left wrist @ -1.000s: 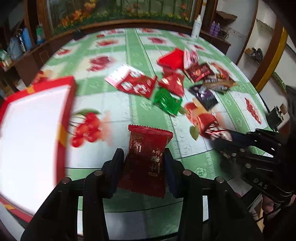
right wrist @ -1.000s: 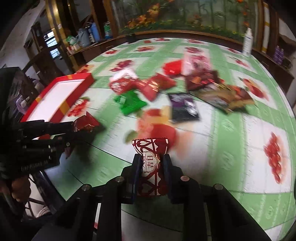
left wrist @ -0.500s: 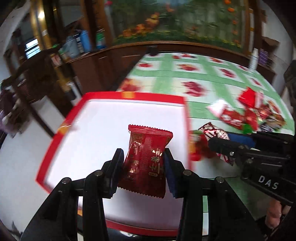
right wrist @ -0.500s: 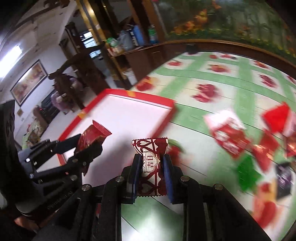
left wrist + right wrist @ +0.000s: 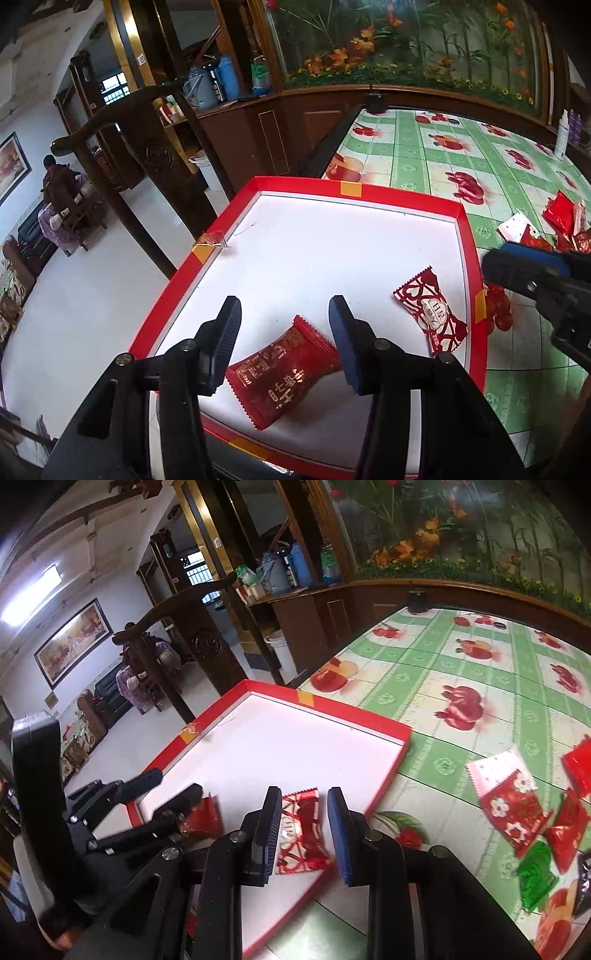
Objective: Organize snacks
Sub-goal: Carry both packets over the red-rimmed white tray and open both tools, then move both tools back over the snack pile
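A red-rimmed white tray [image 5: 354, 192] sits at the table's left edge. My left gripper [image 5: 284, 325] hovers over its near side, jaws opening. The dark red snack packet [image 5: 284, 373] lies loose and tilted on the tray floor beneath the fingers, touched by neither pad. My right gripper [image 5: 303, 827] hangs over the tray's [image 5: 332, 705] near right corner, its jaws also opening. The red-and-white patterned packet [image 5: 303, 834] lies between and under its fingers, free of the pads. In the left wrist view this packet [image 5: 430, 314] rests flat by the tray's right wall, with the right gripper [image 5: 517, 266] just beyond.
Several more snack packets [image 5: 517, 805] lie in a pile on the green fruit-print tablecloth [image 5: 461, 657], right of the tray. A carved wooden chair back [image 5: 122, 107] stands off the table's left edge. A wooden cabinet and planter run along the far side.
Both grippers swung left from the snack pile to over the tray. Each opened and let go of its packet, and both packets now lie on the tray floor.
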`<state>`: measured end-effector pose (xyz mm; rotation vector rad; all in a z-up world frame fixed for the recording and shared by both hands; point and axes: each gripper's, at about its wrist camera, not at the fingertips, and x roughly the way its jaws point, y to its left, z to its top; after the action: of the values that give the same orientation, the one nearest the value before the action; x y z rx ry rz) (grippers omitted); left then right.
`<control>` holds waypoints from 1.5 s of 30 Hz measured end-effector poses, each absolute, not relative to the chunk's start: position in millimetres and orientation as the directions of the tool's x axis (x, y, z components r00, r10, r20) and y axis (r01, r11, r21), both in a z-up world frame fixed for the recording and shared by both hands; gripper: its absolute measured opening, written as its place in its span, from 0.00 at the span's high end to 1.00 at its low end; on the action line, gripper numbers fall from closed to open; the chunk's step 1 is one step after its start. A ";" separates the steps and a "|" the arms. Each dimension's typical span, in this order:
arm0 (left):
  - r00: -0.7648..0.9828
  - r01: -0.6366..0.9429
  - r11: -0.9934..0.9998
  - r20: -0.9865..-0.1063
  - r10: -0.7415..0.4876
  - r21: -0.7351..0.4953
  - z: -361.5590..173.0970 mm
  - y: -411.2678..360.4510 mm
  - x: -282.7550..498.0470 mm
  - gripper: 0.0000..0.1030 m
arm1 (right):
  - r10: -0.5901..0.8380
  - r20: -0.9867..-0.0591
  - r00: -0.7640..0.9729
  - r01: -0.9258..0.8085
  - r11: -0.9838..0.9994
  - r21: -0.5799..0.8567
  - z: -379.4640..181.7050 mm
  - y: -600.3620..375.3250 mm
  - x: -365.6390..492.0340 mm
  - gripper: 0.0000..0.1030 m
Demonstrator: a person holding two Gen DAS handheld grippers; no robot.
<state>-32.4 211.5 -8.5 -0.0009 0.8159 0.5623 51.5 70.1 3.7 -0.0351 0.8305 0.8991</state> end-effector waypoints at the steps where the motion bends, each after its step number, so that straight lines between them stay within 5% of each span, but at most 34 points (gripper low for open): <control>1: 0.550 -0.476 0.853 -0.685 0.479 0.214 -7.0 209.9 -32.7 0.52 | 0.675 -0.652 0.345 -0.701 0.647 0.300 3.6 66.2 51.4 0.73; 45: 0.598 -0.326 0.883 -0.649 0.470 0.339 18.6 88.4 -3.3 0.48 | 0.645 -0.592 0.483 -0.531 0.753 0.388 -0.9 -101.7 63.6 0.72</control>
<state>-3.3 88.4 18.6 0.1926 0.8065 0.4652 63.6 -101.7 -0.9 0.1599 0.7891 0.7201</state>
